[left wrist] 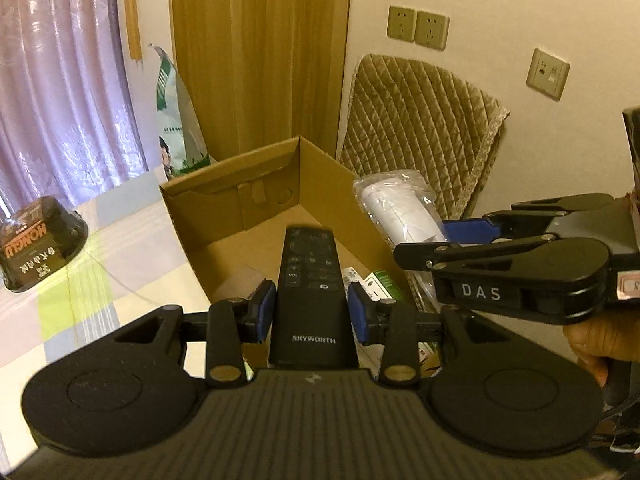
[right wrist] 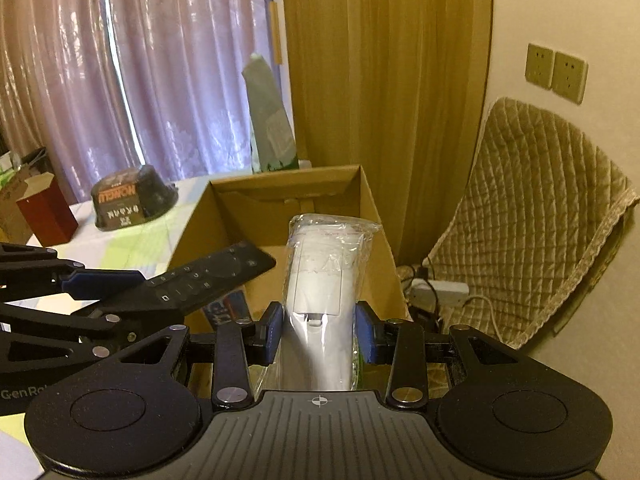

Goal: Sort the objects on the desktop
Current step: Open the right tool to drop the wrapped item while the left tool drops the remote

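- Blue left fingers [left wrist: 265, 309] clamped on both sides of black remote [left wrist: 310, 296]; left gripper [left wrist: 311, 310] grasping it near lower half, "SKYWORTH" end toward camera, button end pointing forward over box [left wrist: 256, 200].
- Blue right fingers [right wrist: 273, 332] pressed against white remote [right wrist: 320, 304] in clear plastic wrap; right gripper [right wrist: 320, 334] gripping it about midway, top end reaching forward over box [right wrist: 280, 204].
- From right wrist view, left gripper [right wrist: 100, 284] seen at left, black remote [right wrist: 216, 278] sticking out to the right, tip just beside wrapped white remote, above box edge.
- From left wrist view, right gripper [left wrist: 472, 232] seen at right, marked "DAS", with a hand [left wrist: 588, 344] on its handle; white remote [left wrist: 400, 208] held over right wall of box.
- Open cardboard box on table [left wrist: 80, 280] with pastel check cloth; some green-and-white packaging [left wrist: 380, 284] visible low inside, partly hidden by grippers.
- Dark bowl [left wrist: 36, 248], lettered "HONGLU", upside down on table, well left of box; same bowl [right wrist: 132, 200] seen from right wrist.
- Red carton [right wrist: 46, 214] farther left, beside bowl.
- Green-and-white bag [left wrist: 172, 120] standing upright just behind box.
- Behind: pink curtain [left wrist: 60, 80], wooden panel [left wrist: 260, 48], quilted cushion [left wrist: 420, 128] leaning on wall, wall sockets [left wrist: 416, 26].
- White power strip [right wrist: 440, 290] with cables on floor near cushion [right wrist: 540, 220].
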### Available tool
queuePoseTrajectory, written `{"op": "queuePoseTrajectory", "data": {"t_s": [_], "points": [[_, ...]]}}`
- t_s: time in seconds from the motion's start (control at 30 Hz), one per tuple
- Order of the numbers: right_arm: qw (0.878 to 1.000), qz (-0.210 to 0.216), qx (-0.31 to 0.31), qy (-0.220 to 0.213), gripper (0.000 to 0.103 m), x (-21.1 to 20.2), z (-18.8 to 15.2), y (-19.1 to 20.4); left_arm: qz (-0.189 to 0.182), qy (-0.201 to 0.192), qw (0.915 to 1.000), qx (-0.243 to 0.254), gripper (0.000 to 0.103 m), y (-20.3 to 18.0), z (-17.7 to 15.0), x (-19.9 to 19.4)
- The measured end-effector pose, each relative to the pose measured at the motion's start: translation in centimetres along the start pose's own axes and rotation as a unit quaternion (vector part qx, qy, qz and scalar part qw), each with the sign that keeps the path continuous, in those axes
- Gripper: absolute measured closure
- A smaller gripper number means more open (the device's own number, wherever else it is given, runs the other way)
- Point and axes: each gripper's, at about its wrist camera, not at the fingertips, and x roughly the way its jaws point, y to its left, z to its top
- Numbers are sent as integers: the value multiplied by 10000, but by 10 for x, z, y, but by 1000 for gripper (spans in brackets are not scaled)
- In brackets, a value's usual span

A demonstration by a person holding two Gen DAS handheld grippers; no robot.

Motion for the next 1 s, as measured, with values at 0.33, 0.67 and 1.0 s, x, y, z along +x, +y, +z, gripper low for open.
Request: {"op": "queuePoseTrajectory", "data": {"t_s": [0.33, 0.67, 1.0], "points": [[9997, 69, 45, 216, 65, 25, -2, -8, 36, 87, 10000, 16, 98, 2, -1, 16], [9995, 142, 52, 278, 65, 33, -1, -5, 57, 109, 9999, -101, 97, 10, -6, 12], [9991, 274, -62, 327, 65, 39, 0, 3, 92, 144, 9997, -169, 87, 17, -16, 2]]}}
